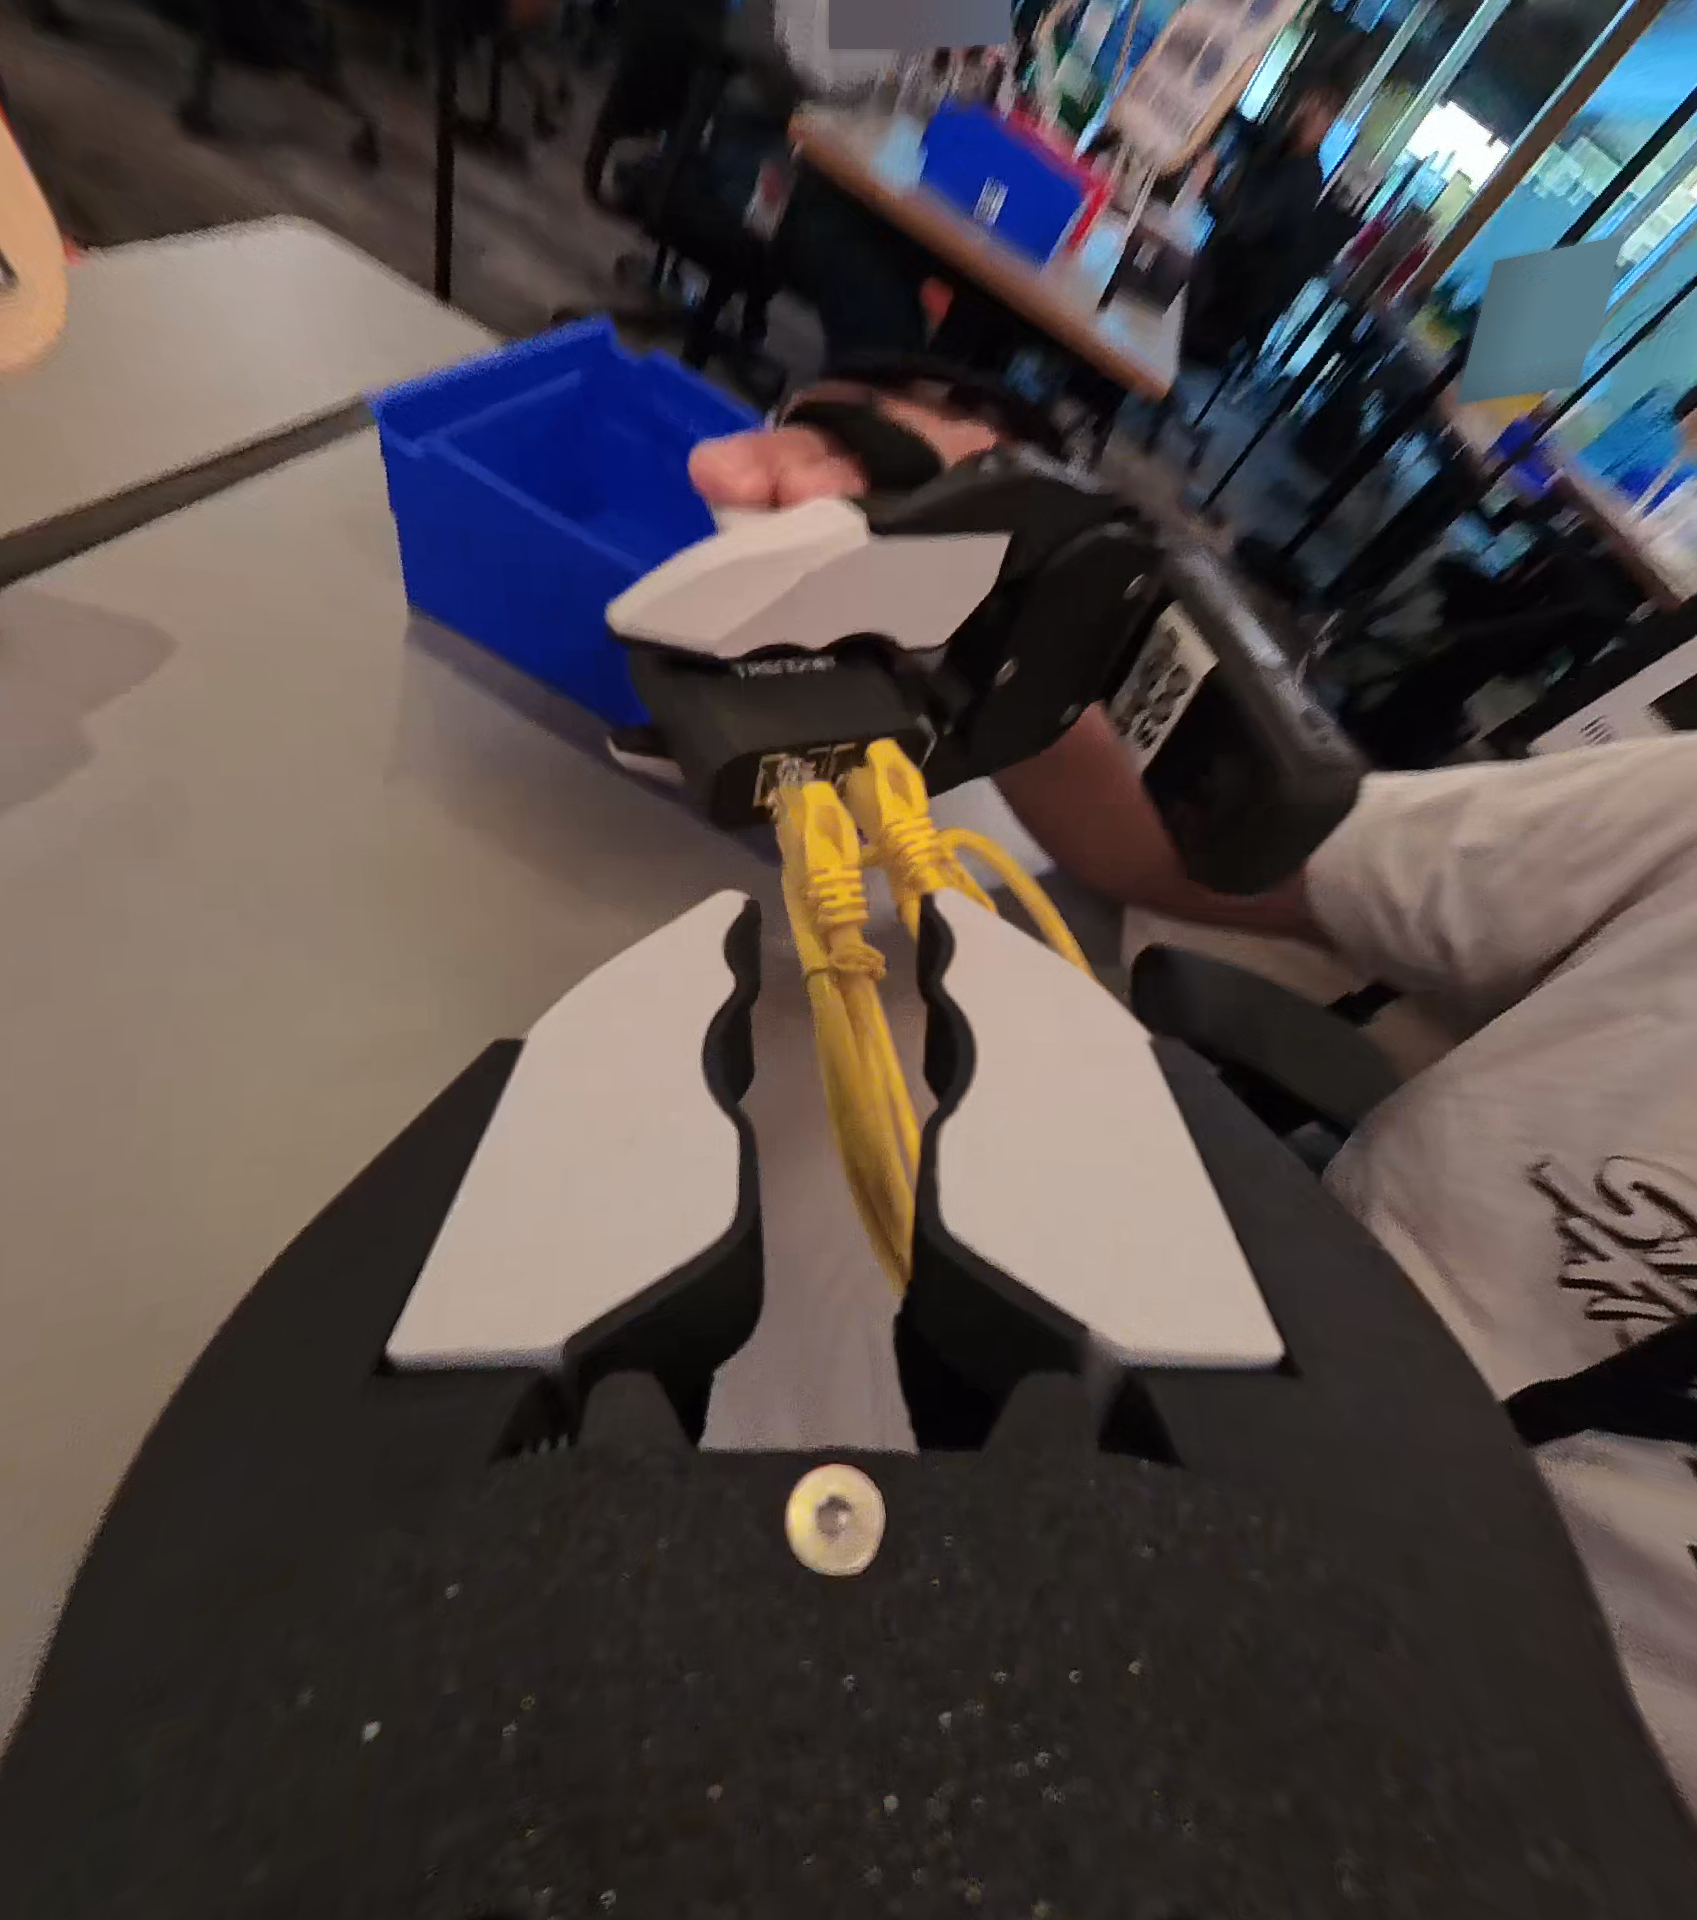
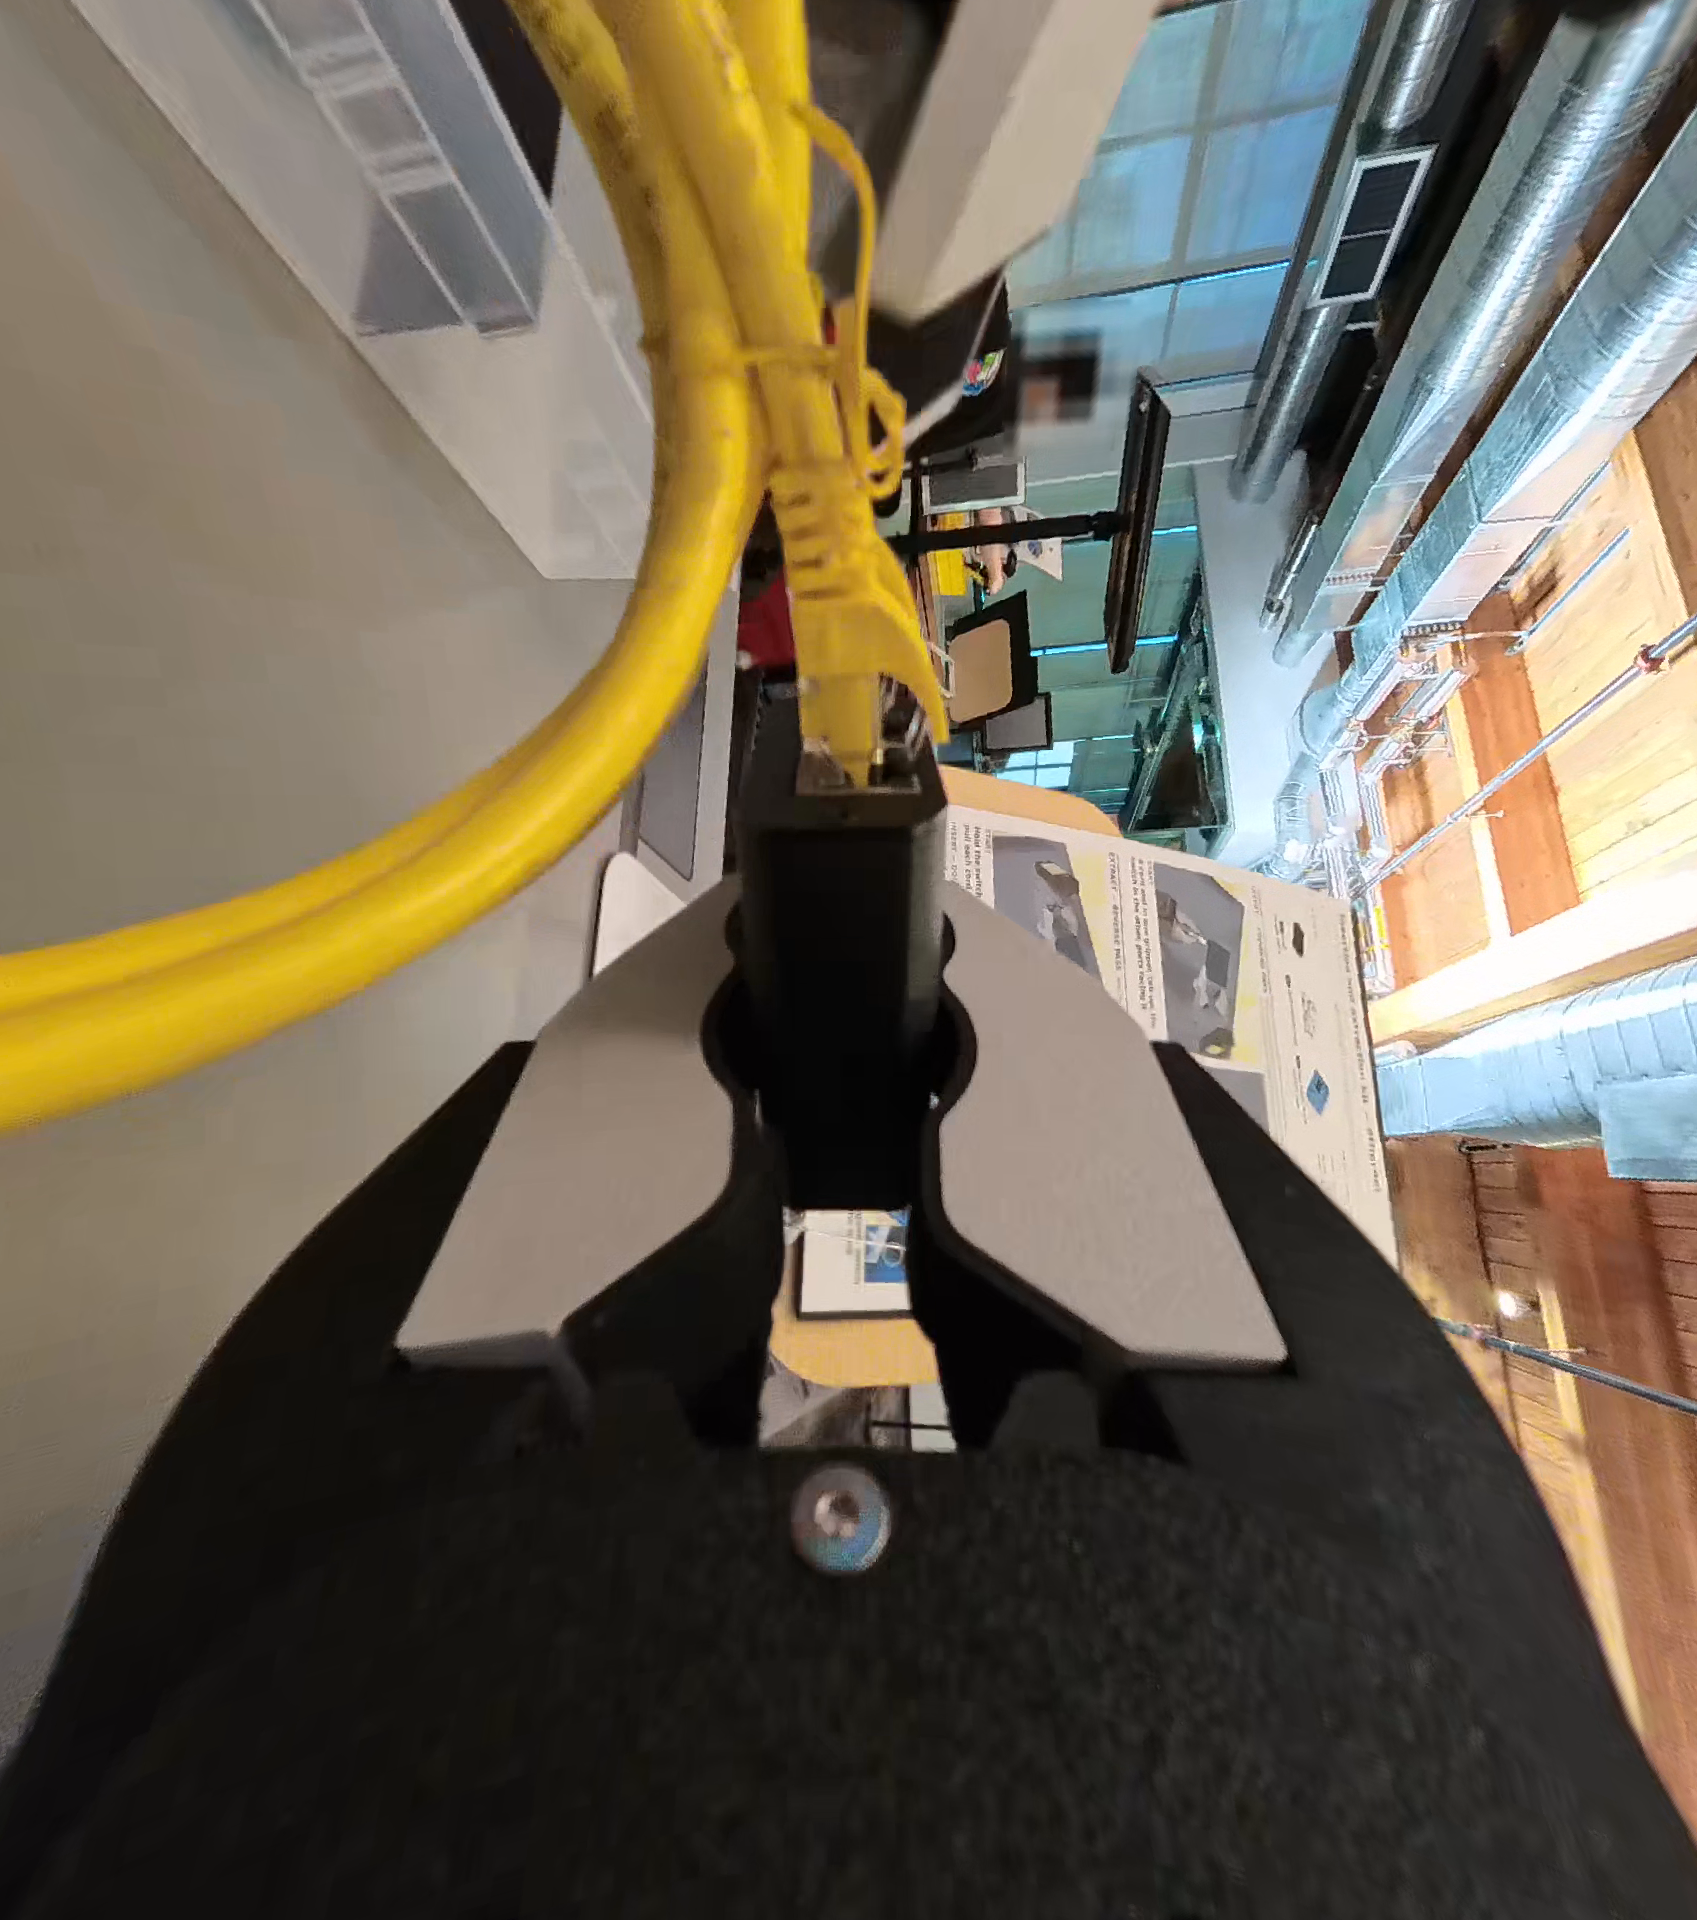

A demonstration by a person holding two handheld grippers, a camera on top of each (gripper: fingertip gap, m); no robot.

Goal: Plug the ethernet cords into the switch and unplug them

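My right gripper (image 2: 842,914) is shut on a black switch (image 2: 844,987) and holds it above the table; it also shows in the left wrist view (image 1: 792,582), gripping the switch (image 1: 782,717) from the top. Two yellow ethernet plugs (image 1: 823,831) (image 1: 896,800) sit in the switch's ports, also visible in the right wrist view (image 2: 849,665). My left gripper (image 1: 836,914) is open just in front of the plugs. The yellow cords (image 1: 865,1091) run between its fingers, and the pads do not press on them.
A blue bin (image 1: 532,499) stands on the grey table (image 1: 148,831) behind the switch. A person's arm and white shirt (image 1: 1550,935) are at the right. A printed sheet (image 2: 1187,956) and a clear plastic box (image 2: 428,208) show in the right wrist view.
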